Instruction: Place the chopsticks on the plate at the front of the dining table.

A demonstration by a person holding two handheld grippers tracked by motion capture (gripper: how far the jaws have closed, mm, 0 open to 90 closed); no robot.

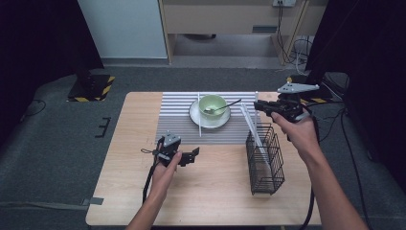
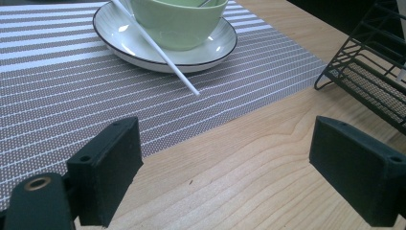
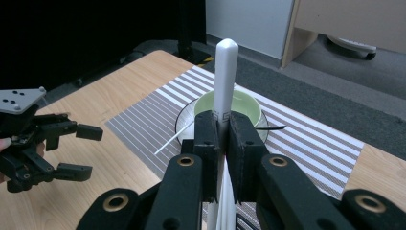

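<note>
Holding a white chopstick (image 3: 226,72) pinched tight in the right gripper (image 3: 225,143) jaws, we've got it raised over the black wire rack (image 1: 265,158), its lower end dipping down into the basket. The other chopstick (image 1: 199,115) lies across the plate (image 1: 196,117) under the green bowl (image 1: 212,104) on the striped mat (image 1: 177,120). Our left gripper (image 1: 184,157) sits low over the tabletop (image 1: 206,191) with jaws wide and empty. Best bet, we reckon: keep the stick upright, line it up with a rack slot, lower slowly and don't let go early.
</note>
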